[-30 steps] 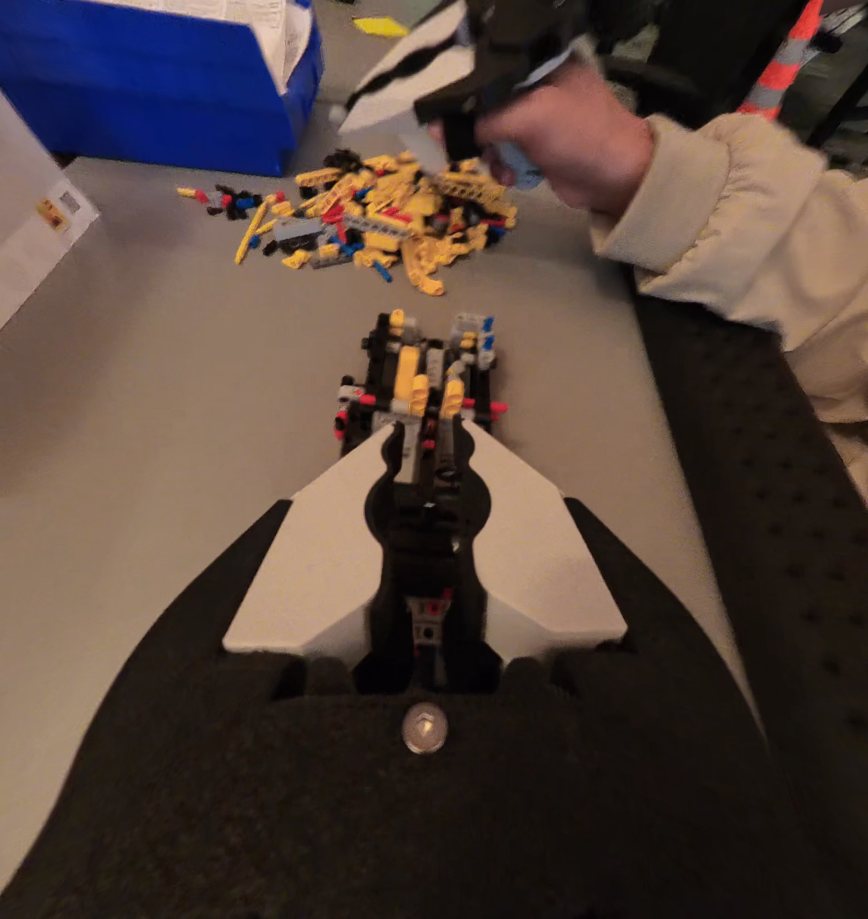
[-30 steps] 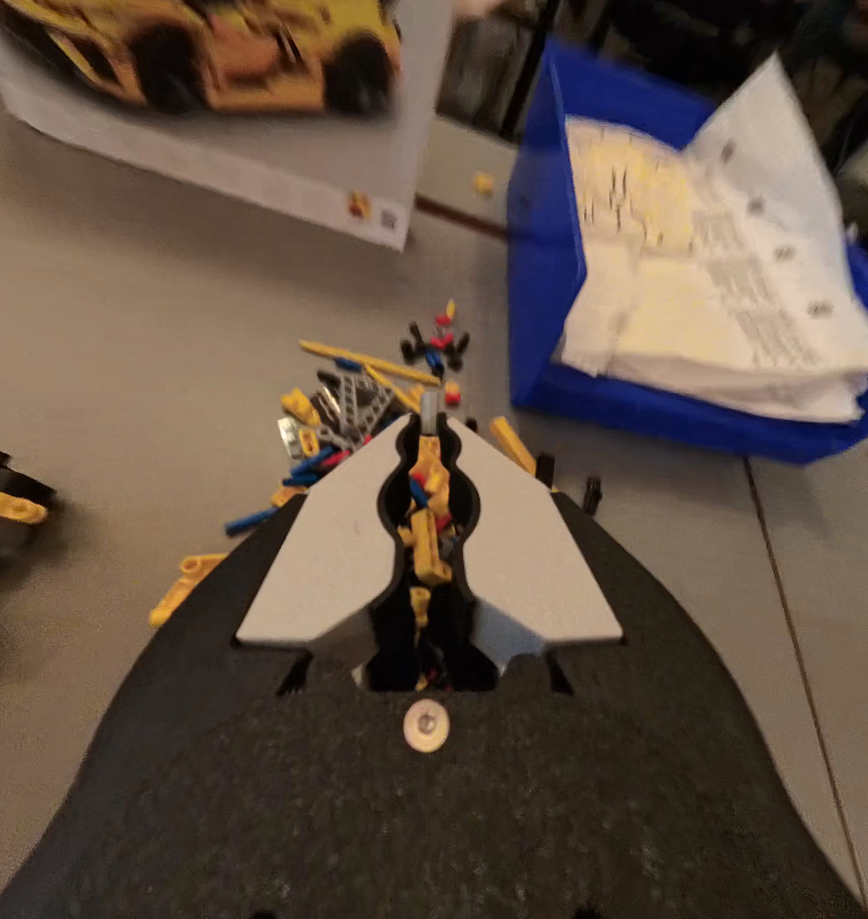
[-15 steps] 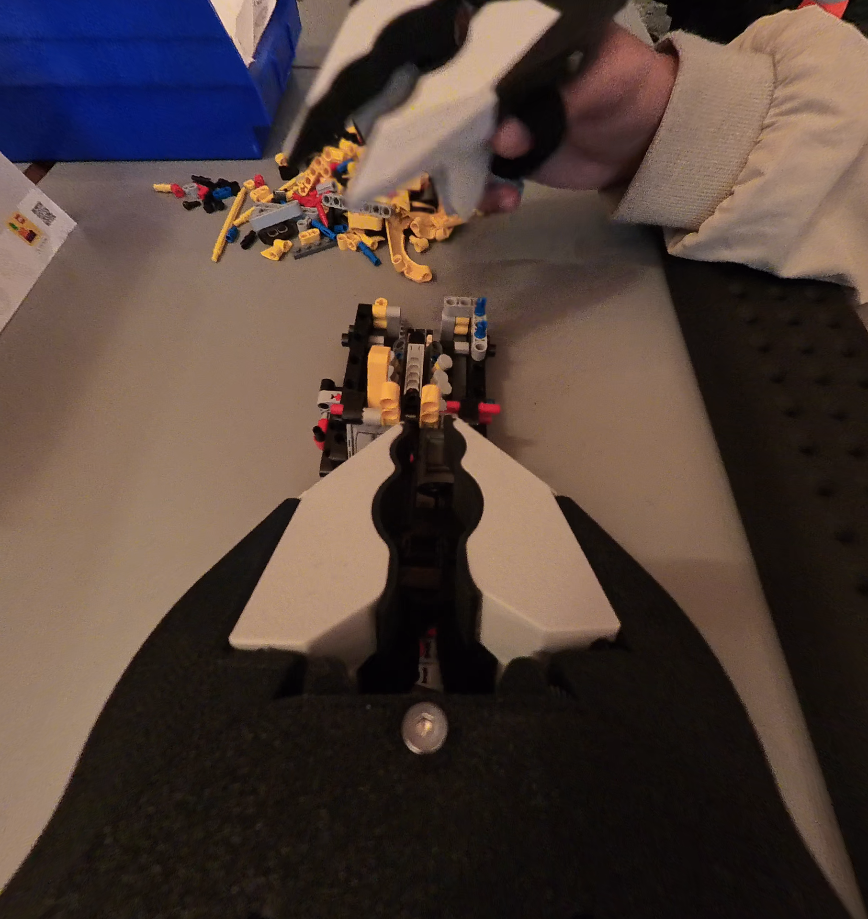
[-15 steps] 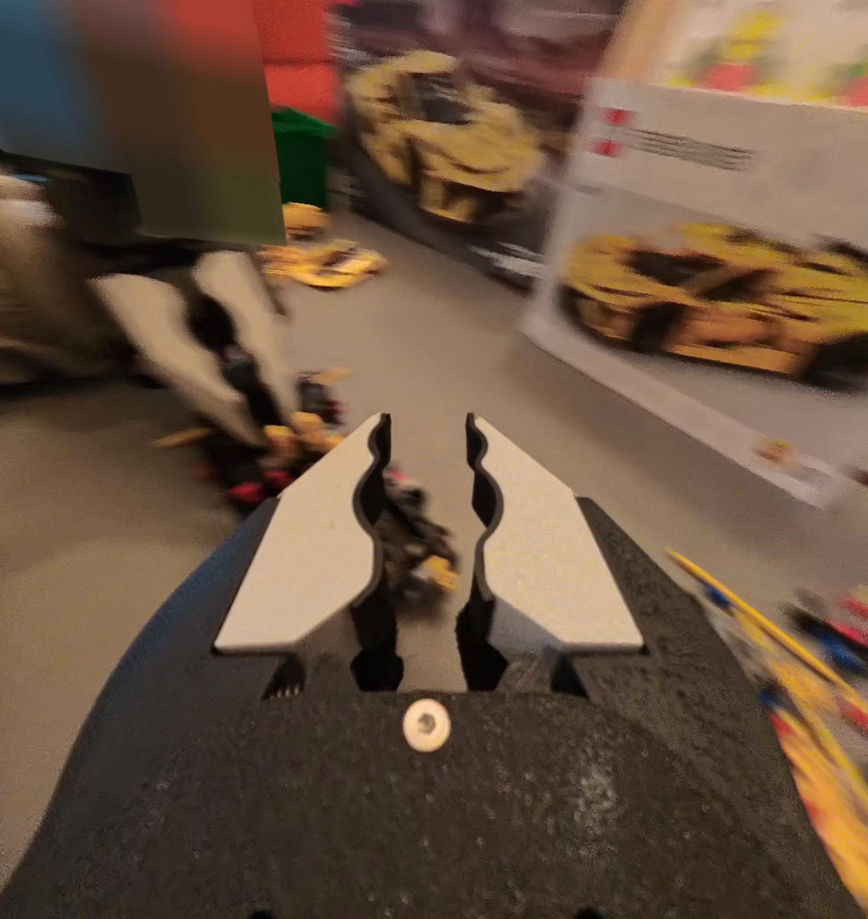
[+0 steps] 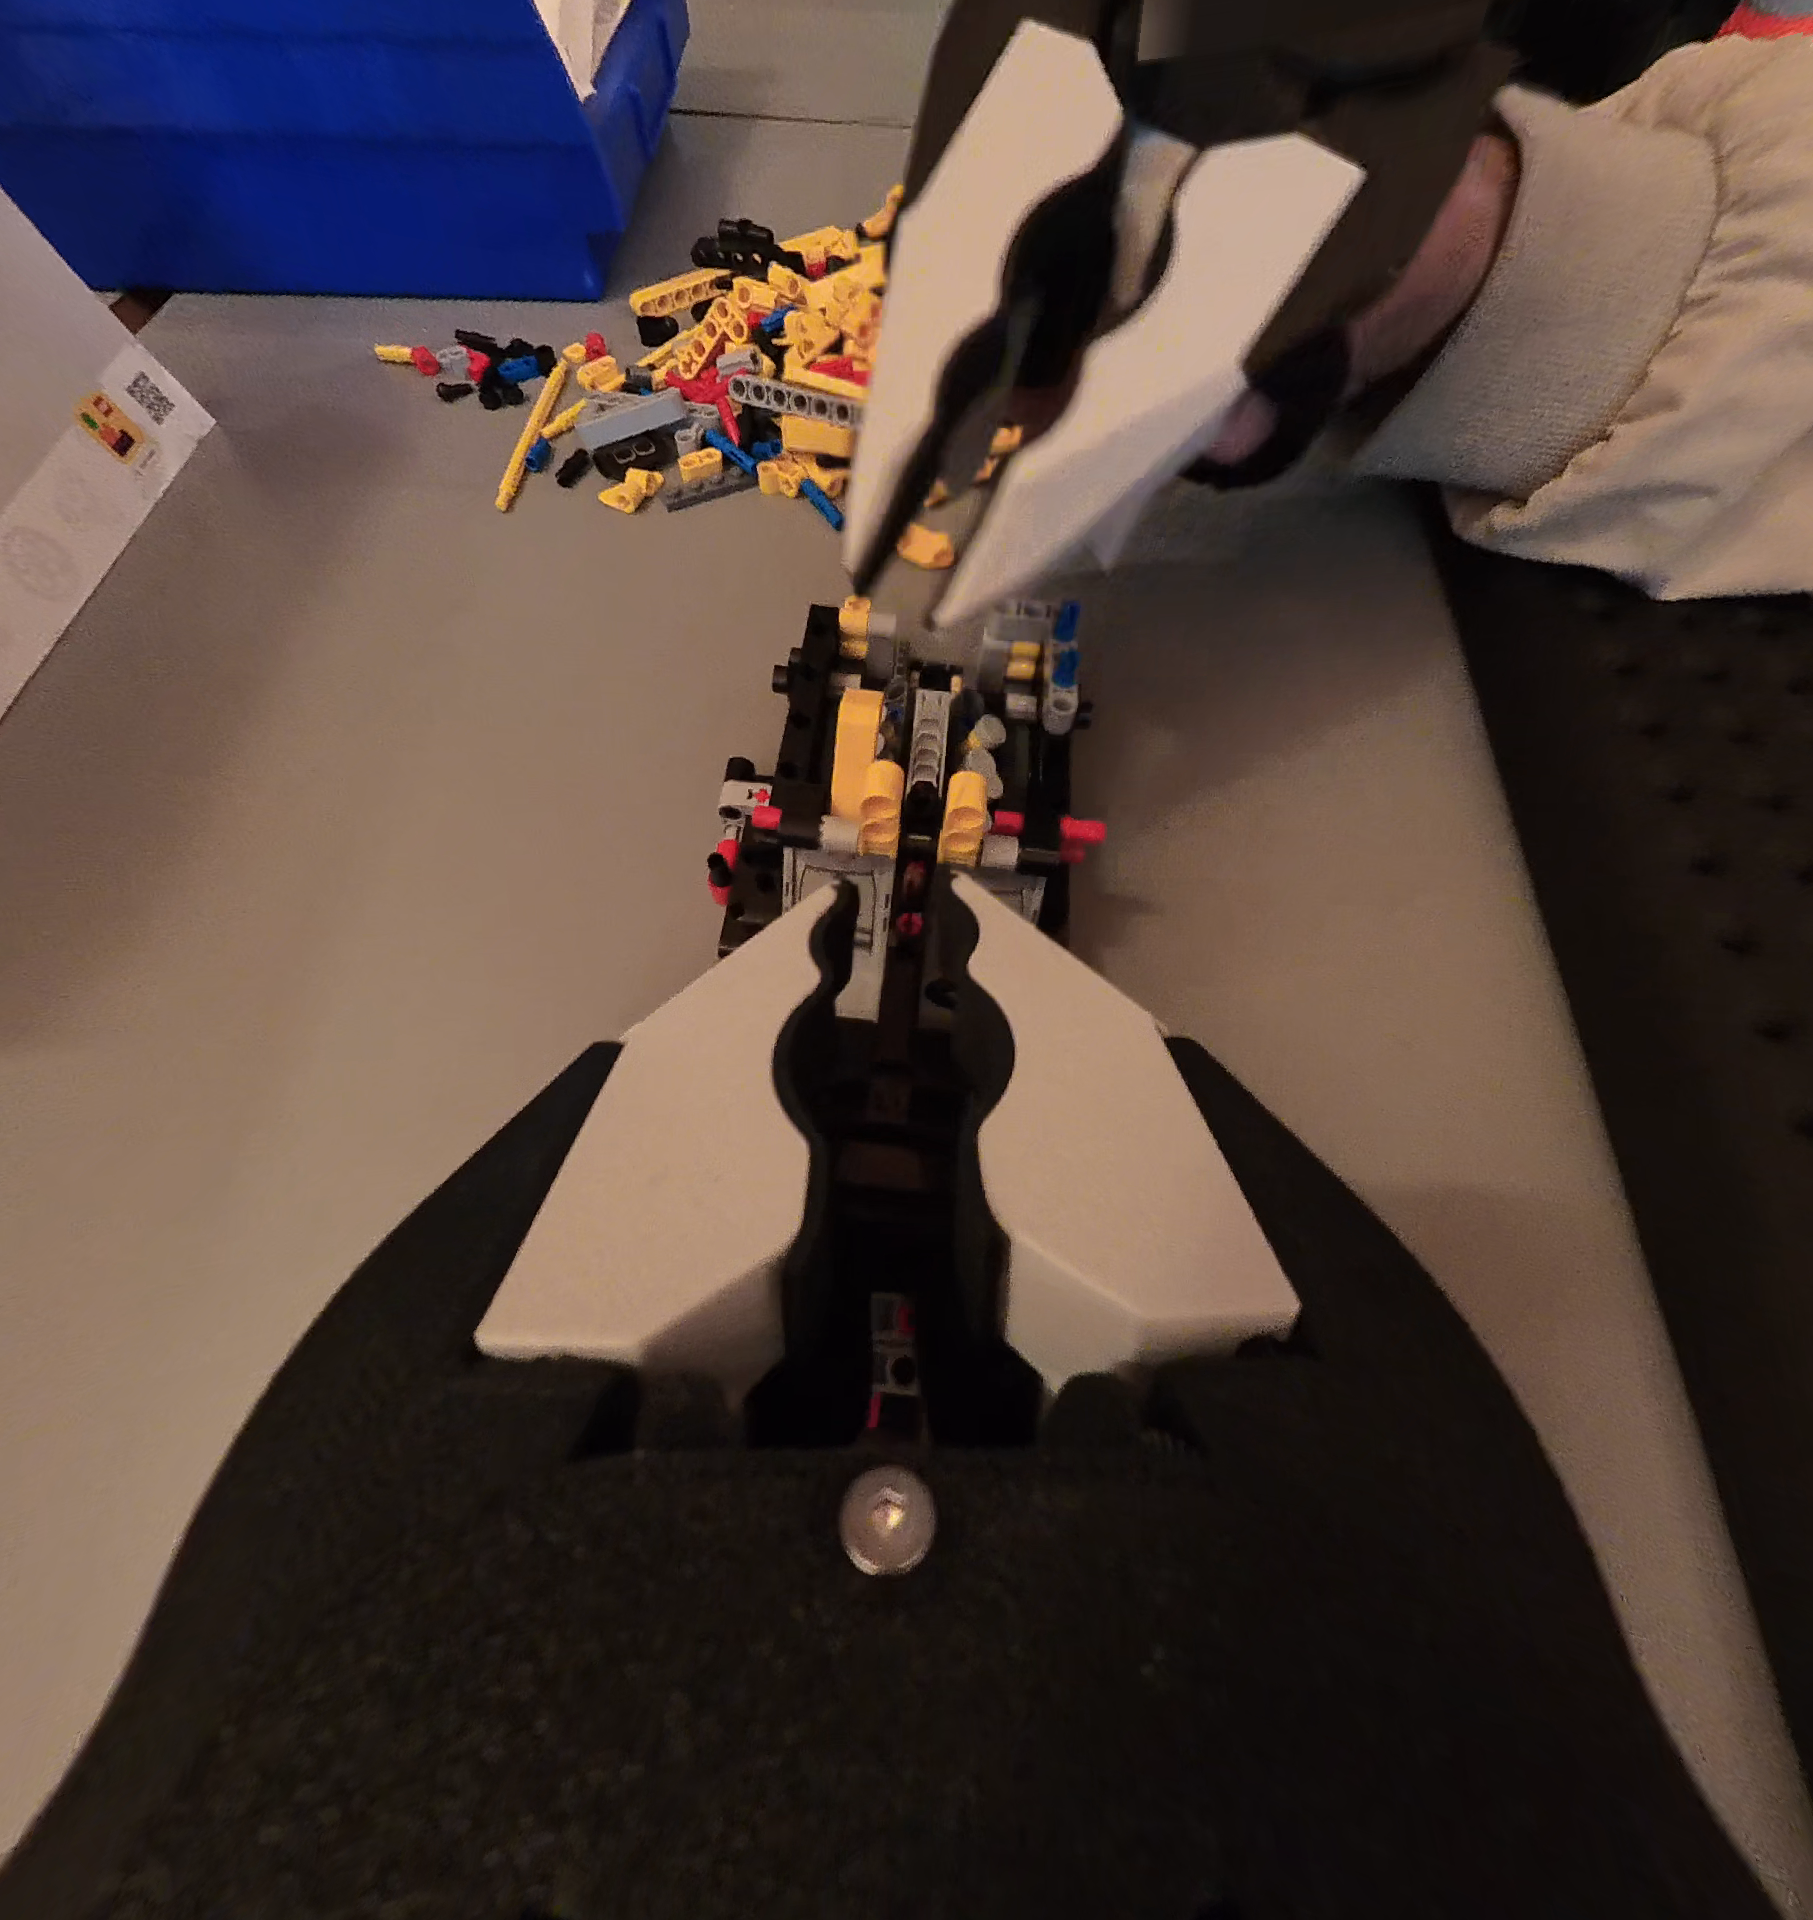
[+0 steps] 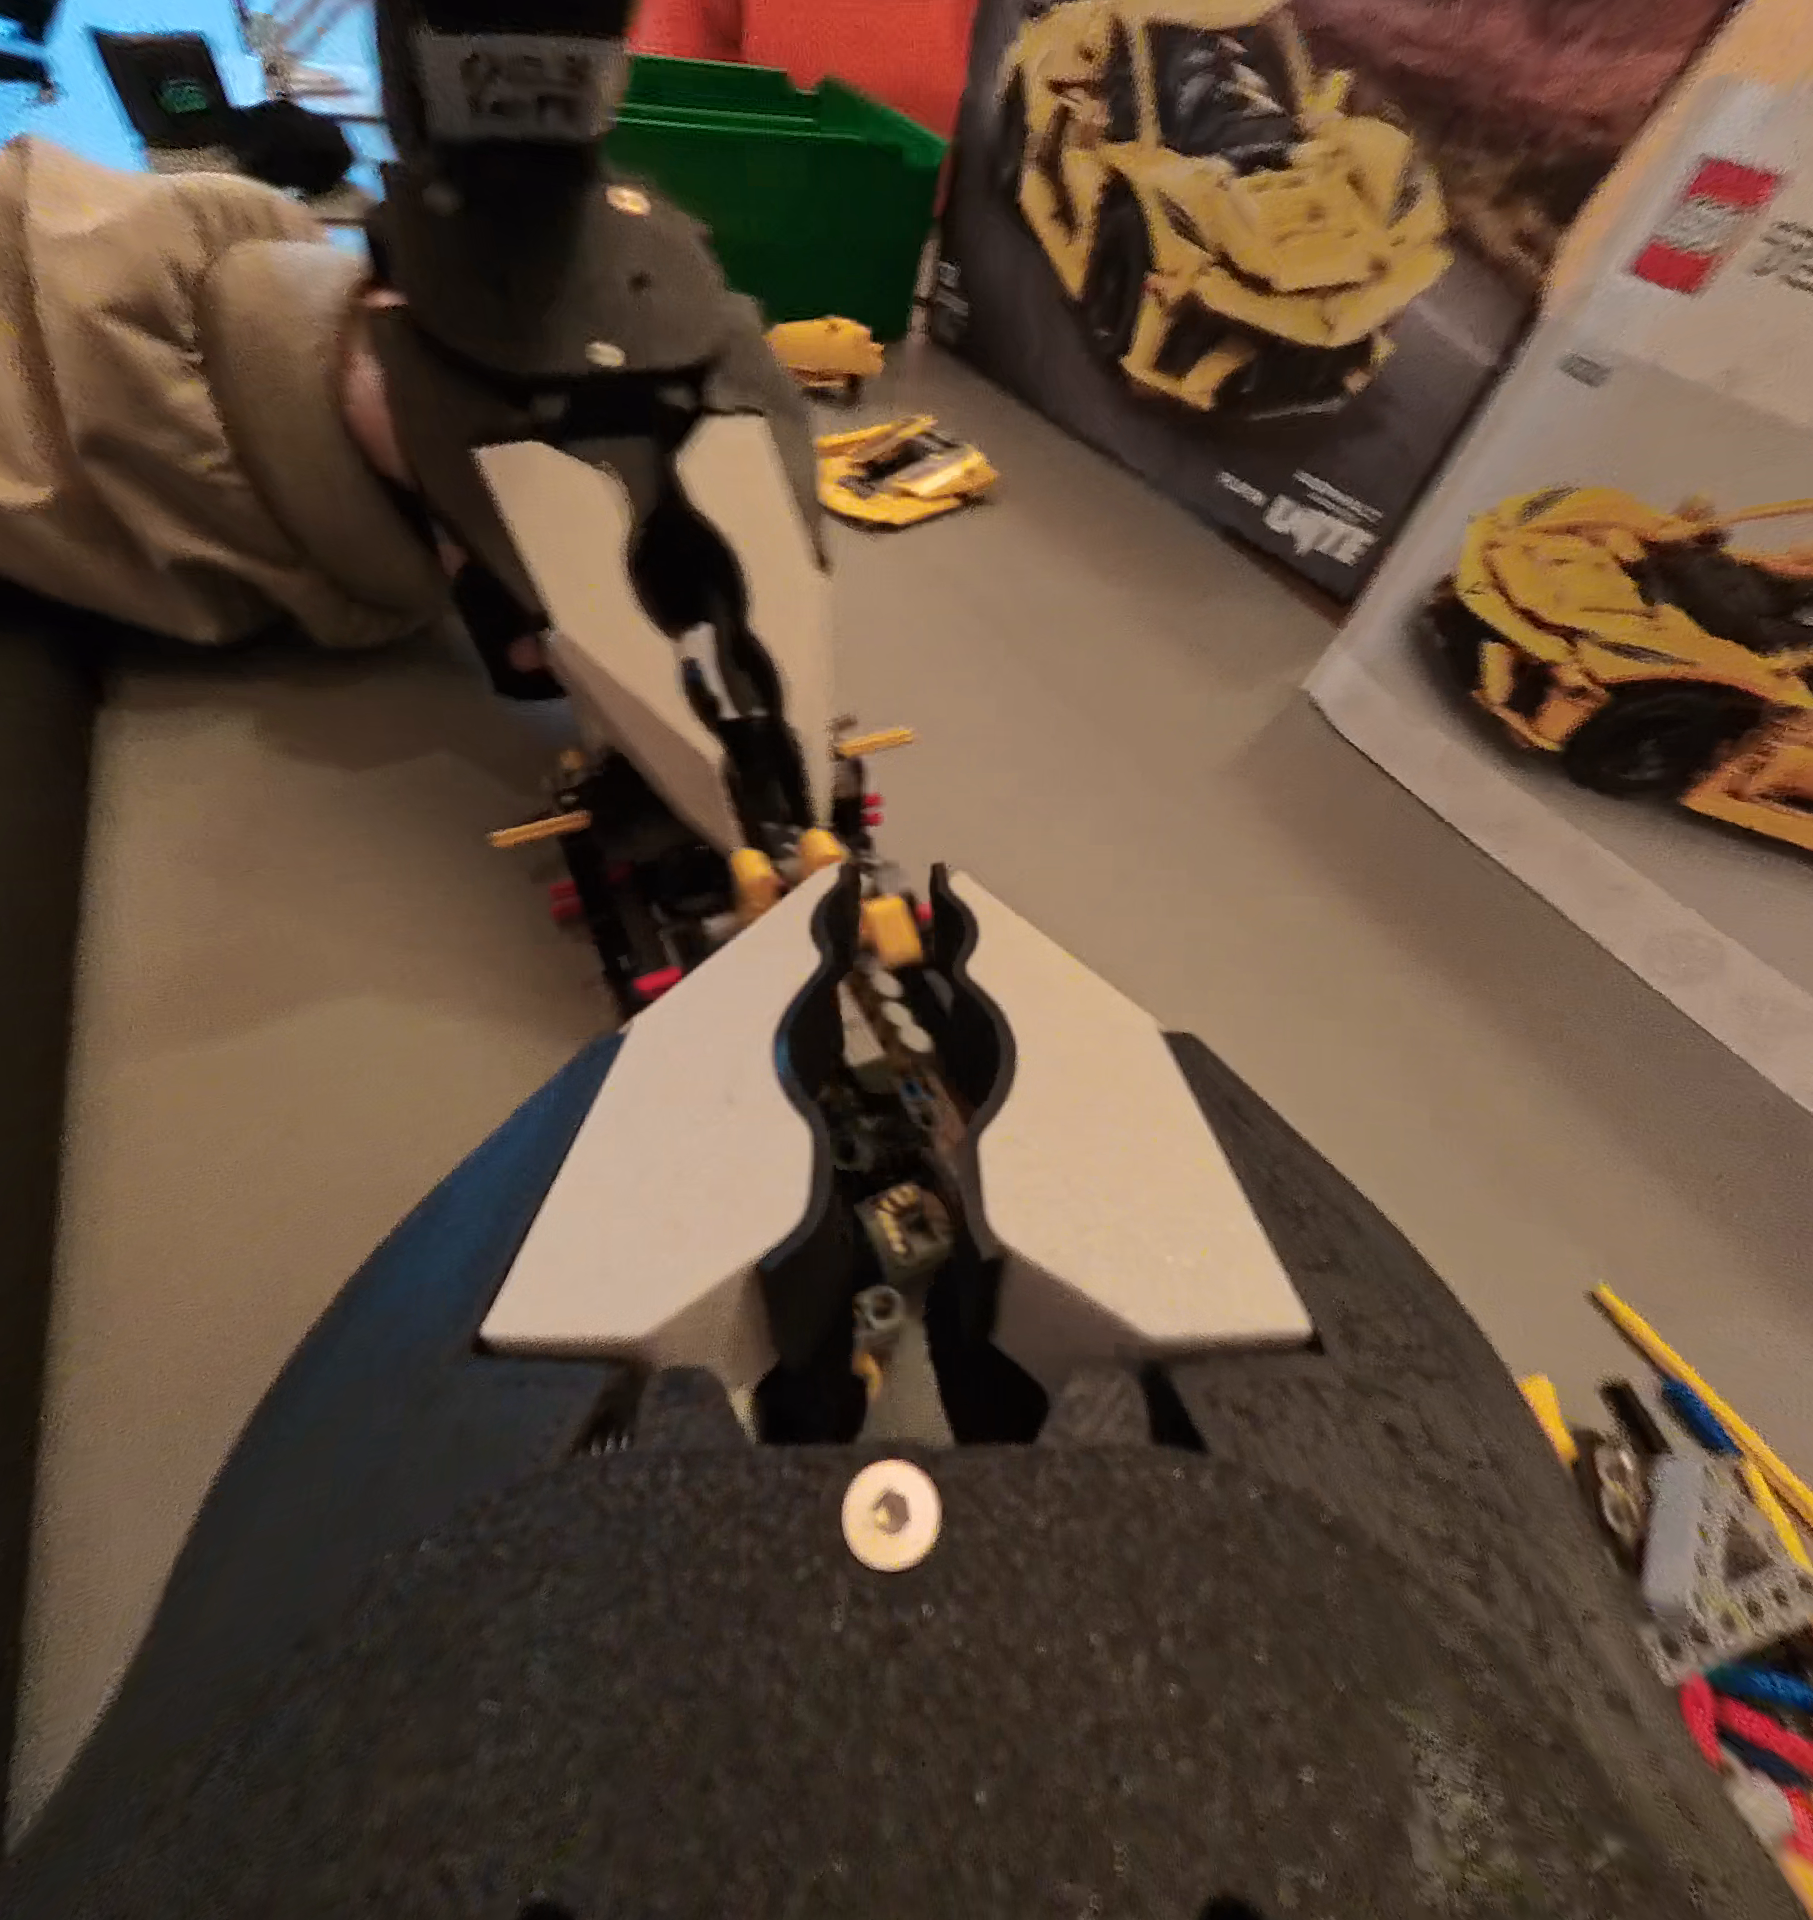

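A: On the grey table [image 5: 341,790], far left, what shows?

B: The corner of a white printed sheet [image 5: 60,488], and behind it a blue bin [image 5: 289,156] with paper sticking out. Right of the bin lies a loose pile of small building pieces [image 5: 715,384], yellow, black, red and blue.

A: And in the middle?

B: A part-built model chassis [image 5: 912,758], black with yellow, grey and red bits, standing on the table. The left gripper [image 5: 897,904] is clamped on its near end; a black beam of the chassis runs back between the fingers.

A: The right gripper [image 5: 897,608]?

B: It comes down from the upper right, held by a hand [image 5: 1401,312] in a cream sleeve [image 5: 1650,343]. Its tips are just over the far end of the chassis, a narrow gap between them. In its own view the fingers straddle yellow and grey parts of the model, but whether they press on anything I cannot tell.

A: The right edge?

B: The table ends at a dark dotted surface [image 5: 1712,831].

A: And the room, from the right wrist view?

B: A green bin [image 6: 777,177], a box with a yellow car picture [image 6: 1224,208], a second white one [image 6: 1650,582], and small yellow assemblies [image 6: 902,468] on the table.
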`<state>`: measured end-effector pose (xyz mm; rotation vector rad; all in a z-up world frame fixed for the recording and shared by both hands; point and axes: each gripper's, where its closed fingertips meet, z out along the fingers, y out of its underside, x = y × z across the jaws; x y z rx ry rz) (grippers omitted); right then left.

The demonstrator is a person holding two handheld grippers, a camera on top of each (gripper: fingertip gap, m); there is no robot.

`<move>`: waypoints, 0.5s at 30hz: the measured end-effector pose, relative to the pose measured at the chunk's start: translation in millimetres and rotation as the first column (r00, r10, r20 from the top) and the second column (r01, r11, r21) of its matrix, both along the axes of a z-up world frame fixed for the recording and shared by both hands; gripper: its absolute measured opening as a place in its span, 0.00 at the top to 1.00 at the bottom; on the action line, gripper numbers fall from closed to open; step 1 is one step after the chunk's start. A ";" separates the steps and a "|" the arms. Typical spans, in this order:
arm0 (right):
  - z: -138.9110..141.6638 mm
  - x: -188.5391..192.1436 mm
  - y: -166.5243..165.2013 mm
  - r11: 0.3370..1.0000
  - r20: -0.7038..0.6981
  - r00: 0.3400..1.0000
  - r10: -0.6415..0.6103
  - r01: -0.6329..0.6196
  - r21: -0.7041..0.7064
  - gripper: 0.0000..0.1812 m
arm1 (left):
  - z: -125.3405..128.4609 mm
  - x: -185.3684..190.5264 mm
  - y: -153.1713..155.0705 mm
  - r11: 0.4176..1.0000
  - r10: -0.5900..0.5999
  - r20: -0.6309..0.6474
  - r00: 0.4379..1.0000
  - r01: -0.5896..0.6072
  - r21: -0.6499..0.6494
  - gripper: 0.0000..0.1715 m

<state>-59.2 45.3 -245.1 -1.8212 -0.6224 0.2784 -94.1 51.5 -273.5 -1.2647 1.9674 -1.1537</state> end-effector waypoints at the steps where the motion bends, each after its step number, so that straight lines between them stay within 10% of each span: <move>1: -4.2 7.4 1.2 0.999 -0.004 1.000 -0.022 0.022 -0.024 0.93 | 1.4 -0.1 -1.1 1.000 -0.005 0.009 1.000 0.005 -0.005 0.91; 15: -25.5 -3.9 10.7 0.995 0.062 0.998 0.009 -0.002 -0.104 0.95 | 5.7 11.1 -15.1 0.998 -0.021 0.062 0.998 0.017 0.064 0.80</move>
